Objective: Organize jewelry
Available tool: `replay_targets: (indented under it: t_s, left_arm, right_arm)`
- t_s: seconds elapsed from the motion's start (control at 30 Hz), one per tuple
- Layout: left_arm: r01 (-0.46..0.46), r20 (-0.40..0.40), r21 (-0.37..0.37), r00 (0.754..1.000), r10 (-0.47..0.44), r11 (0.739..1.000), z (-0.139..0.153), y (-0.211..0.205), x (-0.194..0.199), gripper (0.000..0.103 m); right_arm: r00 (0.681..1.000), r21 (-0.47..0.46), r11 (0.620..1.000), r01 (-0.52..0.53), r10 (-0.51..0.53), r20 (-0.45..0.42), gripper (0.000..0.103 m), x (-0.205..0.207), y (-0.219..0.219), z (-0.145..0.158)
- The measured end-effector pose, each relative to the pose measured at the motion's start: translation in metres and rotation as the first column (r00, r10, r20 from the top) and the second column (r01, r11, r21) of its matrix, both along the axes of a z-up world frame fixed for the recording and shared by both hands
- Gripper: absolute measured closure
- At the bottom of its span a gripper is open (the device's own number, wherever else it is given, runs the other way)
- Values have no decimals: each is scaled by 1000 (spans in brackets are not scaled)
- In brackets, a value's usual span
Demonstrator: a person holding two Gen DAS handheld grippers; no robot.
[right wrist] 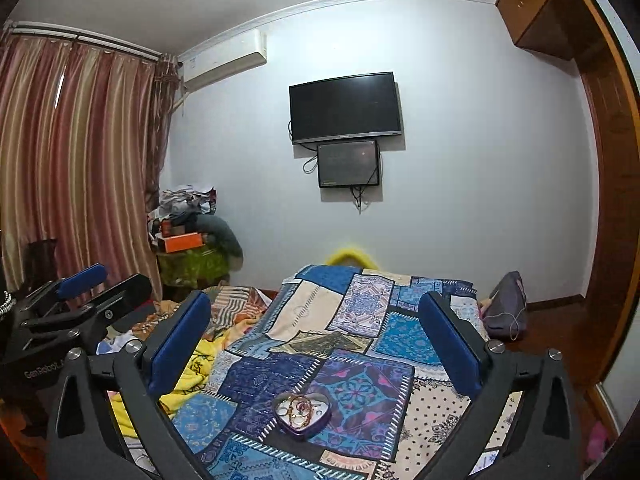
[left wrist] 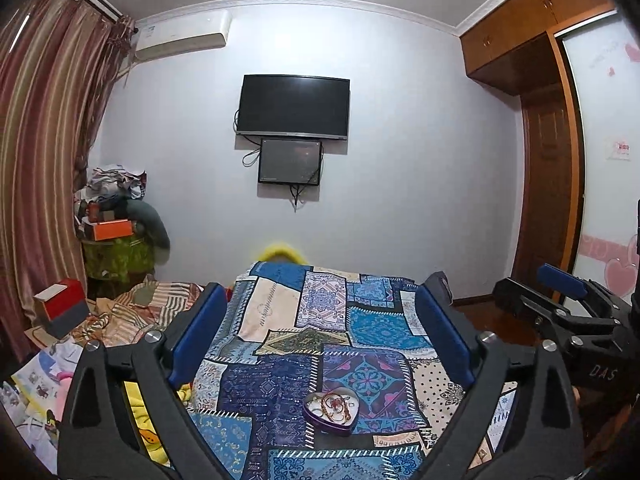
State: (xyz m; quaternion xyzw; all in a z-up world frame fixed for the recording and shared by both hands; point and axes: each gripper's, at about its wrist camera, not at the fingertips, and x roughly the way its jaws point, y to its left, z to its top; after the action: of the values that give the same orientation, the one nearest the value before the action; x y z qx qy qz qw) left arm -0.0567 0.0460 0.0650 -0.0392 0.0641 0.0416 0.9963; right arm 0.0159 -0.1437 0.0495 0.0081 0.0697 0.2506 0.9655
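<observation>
A purple heart-shaped tin lies on the blue patchwork cloth near me, with several gold bracelets and rings piled inside. It also shows in the right wrist view, with the jewelry in it. My left gripper is open and empty, held above and behind the tin. My right gripper is open and empty, also above the tin. Each gripper shows at the edge of the other's view, the right one and the left one.
The cloth covers a bed or table. Rumpled bedding and a yellow blanket lie to the left. A red and white box sits far left. A grey bag lies at the right edge. A TV hangs ahead.
</observation>
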Motion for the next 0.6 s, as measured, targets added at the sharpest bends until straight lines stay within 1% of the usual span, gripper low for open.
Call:
replay_targets:
  t_s: [0.17,0.27,0.6]
  left_arm:
    - [-4,-9,0,1000,4,1000,-2,1,1,7]
    - [-5,-15,6,1000,5,1000,-5,-2,2,7]
    - [0,-31,7,1000,0,1000,-10,-2,6,7]
  right_arm:
    - [1000,-9,1000,-5,5,-5,0,2,1,2]
    - [1000,-5,1000,-6,6,-8,0,-2,-3,-4]
    - [999,-9,1000,-10,10,-34,0,-1,-5,-7]
